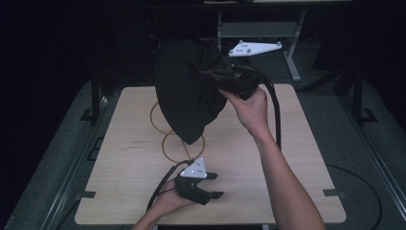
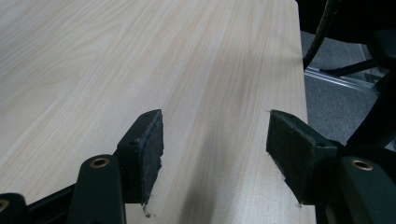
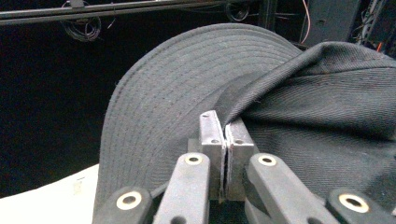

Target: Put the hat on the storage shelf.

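The black cap hides part of the orange rings drawn on the surface; the right hand-held gripper partly disappears behind its cloth.

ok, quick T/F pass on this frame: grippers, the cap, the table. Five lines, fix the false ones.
1. The right gripper is shut on the black cap. True.
2. The cap lies flat on the table. False: it hangs in the air above the wooden table, held up by the right gripper.
3. The left gripper is open with nothing between its fingers. True.
4. The left gripper is raised higher than the right one. False: it sits low near the table's near edge, and the right is lifted.
5. Two orange rings are drawn on the tabletop, partly hidden behind the cap. True.
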`<state>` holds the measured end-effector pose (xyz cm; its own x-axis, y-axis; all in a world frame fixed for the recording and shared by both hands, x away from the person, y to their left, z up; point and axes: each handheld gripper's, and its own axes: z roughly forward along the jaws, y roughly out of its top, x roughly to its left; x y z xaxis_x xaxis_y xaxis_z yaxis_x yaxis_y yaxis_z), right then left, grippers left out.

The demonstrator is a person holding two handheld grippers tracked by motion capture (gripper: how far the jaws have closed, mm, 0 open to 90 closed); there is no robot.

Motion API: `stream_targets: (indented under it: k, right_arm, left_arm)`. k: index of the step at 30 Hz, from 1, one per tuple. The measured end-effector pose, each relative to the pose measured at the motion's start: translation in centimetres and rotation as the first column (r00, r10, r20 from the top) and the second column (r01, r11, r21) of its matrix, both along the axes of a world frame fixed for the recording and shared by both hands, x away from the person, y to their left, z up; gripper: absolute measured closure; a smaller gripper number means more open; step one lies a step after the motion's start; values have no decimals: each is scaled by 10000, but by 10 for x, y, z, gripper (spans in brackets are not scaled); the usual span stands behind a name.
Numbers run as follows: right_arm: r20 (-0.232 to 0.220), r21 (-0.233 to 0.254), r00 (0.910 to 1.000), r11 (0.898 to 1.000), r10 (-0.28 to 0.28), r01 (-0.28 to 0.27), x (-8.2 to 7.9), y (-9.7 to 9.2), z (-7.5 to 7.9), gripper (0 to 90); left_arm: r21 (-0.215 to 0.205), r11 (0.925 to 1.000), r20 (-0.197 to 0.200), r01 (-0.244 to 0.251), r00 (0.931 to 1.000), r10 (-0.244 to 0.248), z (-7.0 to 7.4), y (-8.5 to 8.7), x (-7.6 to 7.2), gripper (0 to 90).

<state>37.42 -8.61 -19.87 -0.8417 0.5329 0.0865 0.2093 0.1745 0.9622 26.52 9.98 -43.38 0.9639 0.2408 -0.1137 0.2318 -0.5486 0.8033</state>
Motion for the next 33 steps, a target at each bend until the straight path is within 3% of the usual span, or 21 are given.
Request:
stream_targets:
  k: [18, 33]
  right_arm:
    - [-181, -398, 9988, 9981, 457, -464, 10, 33, 3, 883]
    - [-666, -666, 9941, 9937, 857, -901, 23, 66, -4, 877]
  left_arm:
    - [14, 10000, -35, 43, 10000, -43, -3, -5, -2, 354]
    - [40, 10000, -36, 27, 10000, -27, -4, -5, -1, 352]
